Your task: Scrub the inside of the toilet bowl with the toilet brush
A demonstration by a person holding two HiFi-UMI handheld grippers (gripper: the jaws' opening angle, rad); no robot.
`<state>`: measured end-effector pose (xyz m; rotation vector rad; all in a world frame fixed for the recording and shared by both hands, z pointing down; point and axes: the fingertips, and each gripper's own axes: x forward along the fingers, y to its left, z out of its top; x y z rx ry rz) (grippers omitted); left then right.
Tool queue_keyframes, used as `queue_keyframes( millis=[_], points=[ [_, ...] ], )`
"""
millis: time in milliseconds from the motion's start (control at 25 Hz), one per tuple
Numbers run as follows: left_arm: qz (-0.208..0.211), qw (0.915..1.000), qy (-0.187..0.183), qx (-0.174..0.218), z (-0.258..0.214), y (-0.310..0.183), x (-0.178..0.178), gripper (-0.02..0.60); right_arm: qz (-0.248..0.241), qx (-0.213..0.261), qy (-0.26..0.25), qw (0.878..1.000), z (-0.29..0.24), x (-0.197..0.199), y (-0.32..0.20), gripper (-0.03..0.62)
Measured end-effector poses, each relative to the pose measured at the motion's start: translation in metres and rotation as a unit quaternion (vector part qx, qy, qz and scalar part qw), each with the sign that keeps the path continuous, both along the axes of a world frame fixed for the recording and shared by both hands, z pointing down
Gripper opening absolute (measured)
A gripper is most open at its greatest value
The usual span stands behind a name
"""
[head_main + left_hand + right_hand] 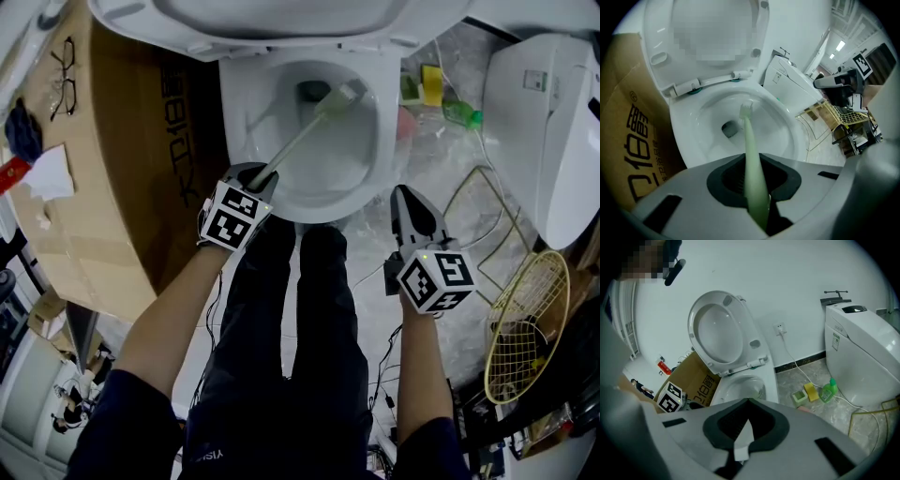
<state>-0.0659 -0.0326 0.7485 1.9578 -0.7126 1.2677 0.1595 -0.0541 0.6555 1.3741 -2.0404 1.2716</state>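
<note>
Left gripper (258, 176) pinches brush (302, 131) by its handle | long axis runs straight out from jaws, down into bowl (234, 108), head beside drain (312, 91) | right gripper (405, 197) pressed together, empty, off the rim's near-right side.

- Wall (797, 282): plain white; socket (779, 327) at 12 o'clock in the right gripper view, with a white cable (795, 363) running down to the floor.
- Black skirting (811, 357) along the foot of the wall.
- Floor (427, 150): grey, mottled.
- Head view, 9 o'clock: printed cardboard box (122, 159), spectacles (61, 67) lying on it.
- 2 o'clock: second white toilet unit (548, 131).
- 1 o'clock: green bottle (462, 114) and yellow sponge (431, 84) on the floor.
- 4 o'clock: yellow wire basket (530, 323).
- Ceiling strip lights (840, 45) lit, at 2 o'clock in the left gripper view.
</note>
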Motion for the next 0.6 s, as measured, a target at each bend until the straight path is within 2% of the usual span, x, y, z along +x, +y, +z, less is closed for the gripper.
queue_keyframes(
  millis=[320, 600],
  points=[
    [0.02, 0.9993, -0.03, -0.01, 0.015, -0.002, -0.001, 0.08, -0.002, -0.005, -0.002, 1.0, 0.005, 0.002, 0.005, 0.005],
    [0.03, 0.9989, -0.029, -0.023, 0.02, 0.005, 0.002, 0.078, -0.007, -0.007, 0.001, 1.0, 0.005, -0.002, 0.011, 0.005]
  ],
)
